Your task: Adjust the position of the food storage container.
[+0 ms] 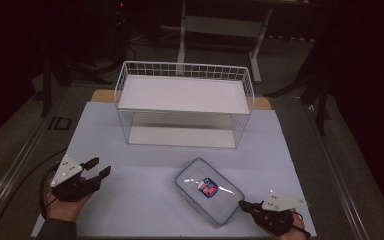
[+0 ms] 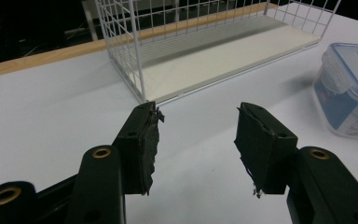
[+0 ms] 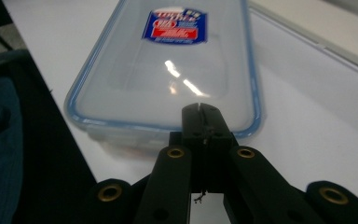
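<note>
One wire rack (image 1: 185, 102) behind lidded container (image 1: 208, 189), well apart

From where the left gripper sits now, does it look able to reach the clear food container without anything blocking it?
Probably yes. The left gripper rests on the bare white table, and the clear food container lies to its right with open surface between. The wire rack stands farther back, off that path.

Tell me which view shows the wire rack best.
The high view: the white wire rack stands whole at the table's far side, both shelves and all four sides visible. The left gripper view catches one corner and the lower shelf beyond its open jaws. The right gripper view shows just a shelf edge at top right, past the container.
</note>
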Demonstrator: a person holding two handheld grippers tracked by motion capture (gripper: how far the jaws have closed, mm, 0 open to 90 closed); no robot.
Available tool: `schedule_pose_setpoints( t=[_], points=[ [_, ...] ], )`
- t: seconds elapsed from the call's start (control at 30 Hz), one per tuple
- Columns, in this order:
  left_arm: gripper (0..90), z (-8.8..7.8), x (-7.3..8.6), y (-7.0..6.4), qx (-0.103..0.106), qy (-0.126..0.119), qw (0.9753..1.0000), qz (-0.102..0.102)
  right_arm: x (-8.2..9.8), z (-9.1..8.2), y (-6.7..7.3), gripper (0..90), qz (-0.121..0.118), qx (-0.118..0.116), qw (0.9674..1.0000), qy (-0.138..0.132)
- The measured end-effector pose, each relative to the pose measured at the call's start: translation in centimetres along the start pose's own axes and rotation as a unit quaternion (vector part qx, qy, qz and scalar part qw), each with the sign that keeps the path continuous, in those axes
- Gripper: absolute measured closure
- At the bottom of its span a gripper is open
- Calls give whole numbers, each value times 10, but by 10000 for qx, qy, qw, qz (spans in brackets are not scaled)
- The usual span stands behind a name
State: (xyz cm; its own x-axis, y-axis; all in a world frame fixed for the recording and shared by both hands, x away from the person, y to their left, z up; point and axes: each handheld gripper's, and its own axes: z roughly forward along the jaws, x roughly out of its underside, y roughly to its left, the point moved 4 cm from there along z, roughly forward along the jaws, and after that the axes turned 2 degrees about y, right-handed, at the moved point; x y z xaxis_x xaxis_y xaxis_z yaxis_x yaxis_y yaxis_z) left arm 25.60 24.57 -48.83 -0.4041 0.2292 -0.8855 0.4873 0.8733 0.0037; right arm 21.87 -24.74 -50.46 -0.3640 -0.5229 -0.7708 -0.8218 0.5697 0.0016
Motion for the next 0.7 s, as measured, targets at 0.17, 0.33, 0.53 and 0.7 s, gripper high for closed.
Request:
schedule_pose_setpoints(
  t=[0.17, 0.33, 0.53, 0.7],
  points=[
    [484, 0, 0, 0, -8, -3, 10000, 21, 5, 1, 4, 899, -136, -203, 9995, 218],
    [484, -1, 0, 1, -3, 2, 10000, -1, 8, 2, 10, 899, -249, -379, 9984, 347],
    [484, 0, 0, 0, -5, 5, 10000, 8, 12, 4, 11, 899, -306, -397, 9974, 526],
    [484, 1, 0, -1, 13, 7, 10000, -3, 12, 4, 9, 899, -193, -378, 9979, 490]
  ],
)
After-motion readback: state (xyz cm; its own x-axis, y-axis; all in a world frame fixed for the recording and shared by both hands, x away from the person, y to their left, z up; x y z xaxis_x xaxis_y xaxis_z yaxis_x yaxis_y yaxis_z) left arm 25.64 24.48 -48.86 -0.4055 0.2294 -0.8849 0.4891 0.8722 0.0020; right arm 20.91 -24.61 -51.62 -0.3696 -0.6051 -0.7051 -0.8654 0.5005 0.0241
